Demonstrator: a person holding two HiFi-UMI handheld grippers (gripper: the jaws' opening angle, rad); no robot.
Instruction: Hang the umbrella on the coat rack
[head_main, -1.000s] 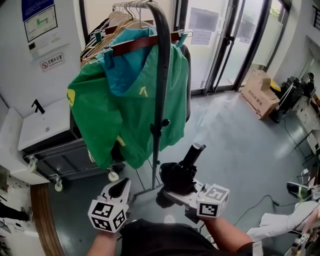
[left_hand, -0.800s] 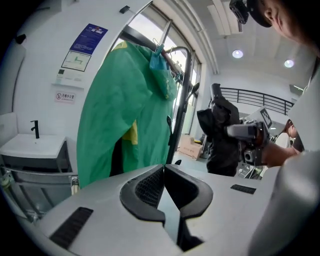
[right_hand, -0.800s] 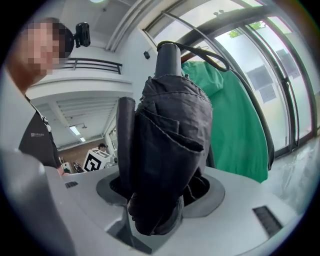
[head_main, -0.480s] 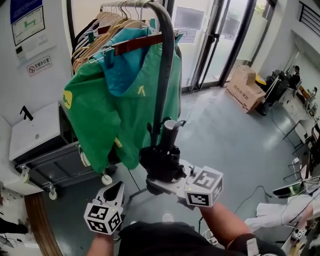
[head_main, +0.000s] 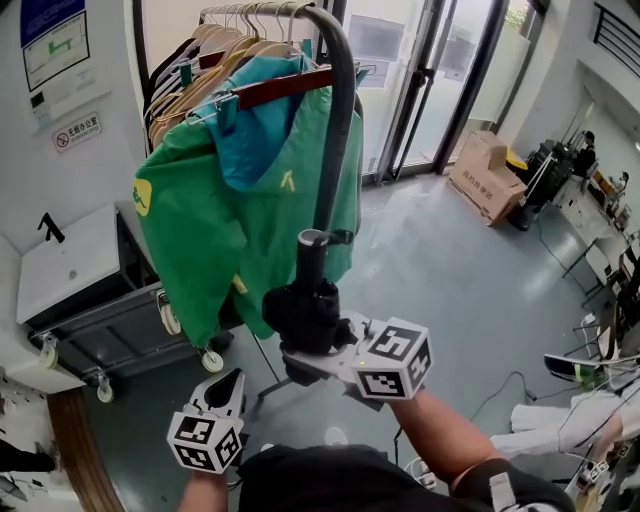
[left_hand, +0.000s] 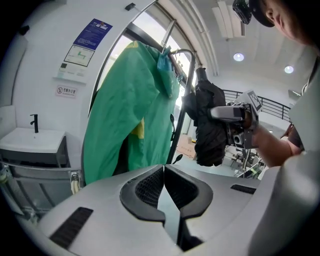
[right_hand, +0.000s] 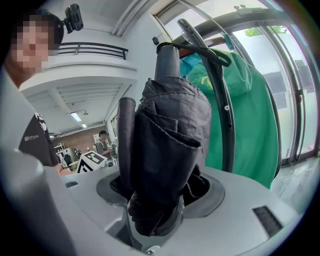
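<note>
Folded black umbrella (head_main: 302, 312), frame centre, long axis near-upright, handle end up, just beside coat rack (head_main: 337, 140) pole w/ green jacket (head_main: 220, 225) at left; clamped in right gripper (head_main: 312, 358); left gripper (head_main: 232, 378) lower left, jaws together, empty; floor (head_main: 450, 290) open at right.

Umbrella (right_hand: 165, 150), centre frame: black cloth, matt, creased; handle (right_hand: 167, 62) smooth, looks plastic. Coat rack (head_main: 335, 130): dark metal tube, smooth, faint sheen. Jacket (head_main: 220, 230), upper left: green cloth, smooth. Hanger (head_main: 285, 87): brown wood, polished. Floor (head_main: 450, 290): grey, glossy. Box (head_main: 488, 175), right: brown cardboard, matt.
</note>
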